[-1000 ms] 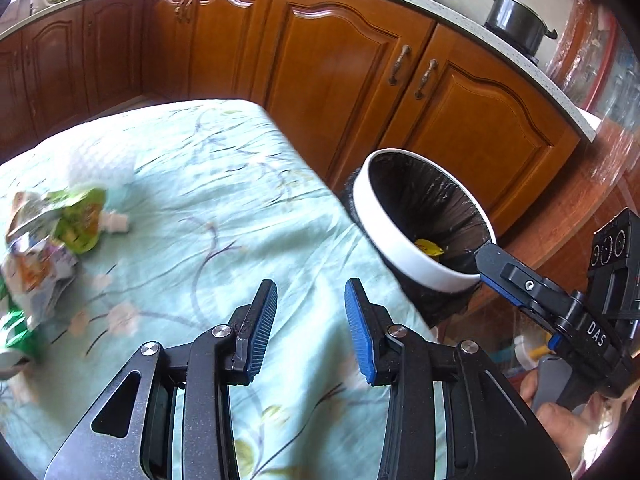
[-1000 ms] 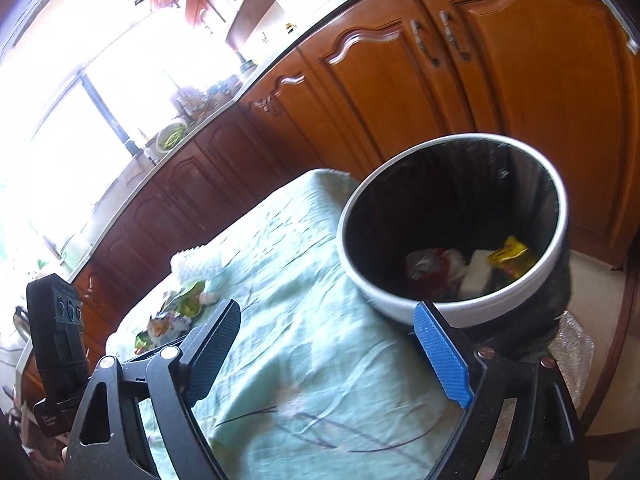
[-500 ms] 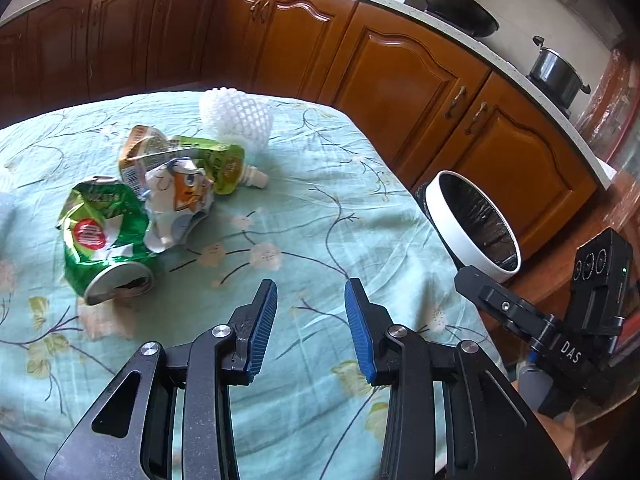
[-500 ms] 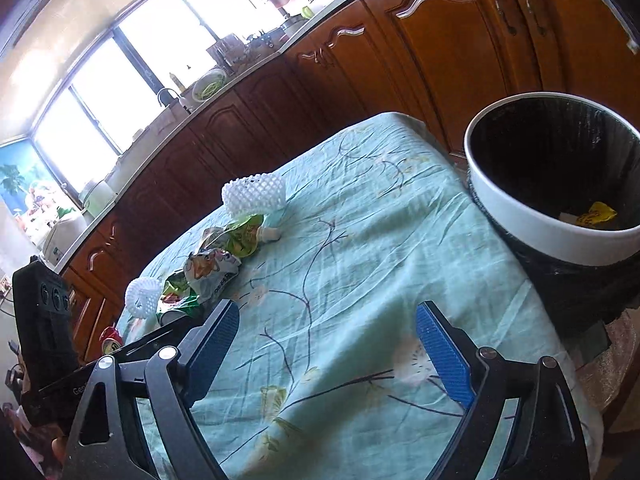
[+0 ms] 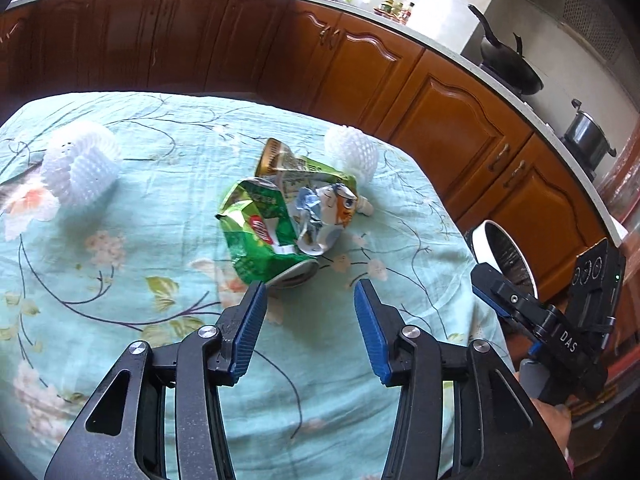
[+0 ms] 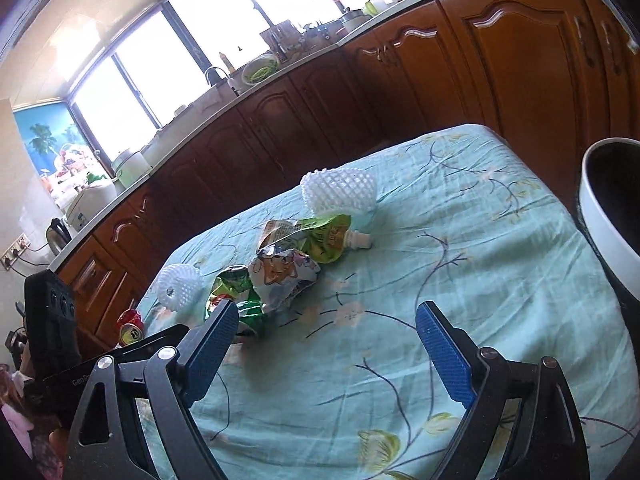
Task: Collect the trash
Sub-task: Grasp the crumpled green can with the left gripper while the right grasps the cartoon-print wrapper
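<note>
A heap of trash lies mid-table: a crushed green can (image 5: 264,236) (image 6: 236,296), a crumpled cartoon wrapper (image 5: 324,216) (image 6: 284,276) and a green spout pouch (image 5: 316,172) (image 6: 320,236). Two white foam nets (image 5: 80,164) (image 5: 352,152) lie beside it. My left gripper (image 5: 308,292) hovers just short of the can, its jaws opening with nothing between them. My right gripper (image 6: 324,320) stands wide open and empty, further back from the heap. The white-rimmed, black-lined bin (image 5: 504,256) (image 6: 604,216) stands off the table's right edge.
The table (image 5: 120,280) wears a pale green floral cloth. A red can (image 6: 130,326) sits near its far left corner. Wooden cabinets (image 5: 440,112) run behind the table, with pots on the counter. A hand holds the right gripper's body (image 5: 560,340) at the table's right.
Both grippers have swung left from the bin toward the trash heap, which now sits centred ahead. The left jaws stand wider than before. The right jaws are unchanged.
</note>
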Available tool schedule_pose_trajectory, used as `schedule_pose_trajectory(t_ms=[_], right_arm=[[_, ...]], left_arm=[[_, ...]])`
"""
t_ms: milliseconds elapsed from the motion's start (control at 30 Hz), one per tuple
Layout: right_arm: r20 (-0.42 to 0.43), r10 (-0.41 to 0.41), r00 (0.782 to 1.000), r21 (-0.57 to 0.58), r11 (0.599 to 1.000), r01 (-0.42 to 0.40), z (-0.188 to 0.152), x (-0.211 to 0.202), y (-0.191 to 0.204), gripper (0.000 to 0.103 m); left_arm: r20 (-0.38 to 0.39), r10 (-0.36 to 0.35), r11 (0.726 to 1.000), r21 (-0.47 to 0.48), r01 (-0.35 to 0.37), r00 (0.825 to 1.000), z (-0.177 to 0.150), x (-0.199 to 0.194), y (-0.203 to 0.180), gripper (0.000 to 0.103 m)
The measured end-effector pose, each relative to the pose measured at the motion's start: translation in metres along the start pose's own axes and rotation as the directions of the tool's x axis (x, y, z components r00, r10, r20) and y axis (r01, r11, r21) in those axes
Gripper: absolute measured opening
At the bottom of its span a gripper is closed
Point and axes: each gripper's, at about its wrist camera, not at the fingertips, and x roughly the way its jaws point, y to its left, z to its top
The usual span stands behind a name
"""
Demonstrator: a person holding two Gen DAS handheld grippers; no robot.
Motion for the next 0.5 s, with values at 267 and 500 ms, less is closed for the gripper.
schedule_pose_trajectory(t_ms=[267, 500], right_arm=[[-0.088, 0.083, 0.993, 0.025, 0.996, -0.081, 0.008, 0.044, 0.013, 0.087], [-0.119, 0.135, 0.984, 0.082, 0.989, -0.126, 0.022, 0.079, 0.012, 0.073]], left_arm=[[-0.02, -0.001, 0.996, -0.085, -0.001, 1.0, 0.013, 0.012, 0.034, 0.046], [-0.071, -0.047, 0.992, -0.123, 0.038, 0.996, 0.027, 0.033, 0.045, 0.046]])
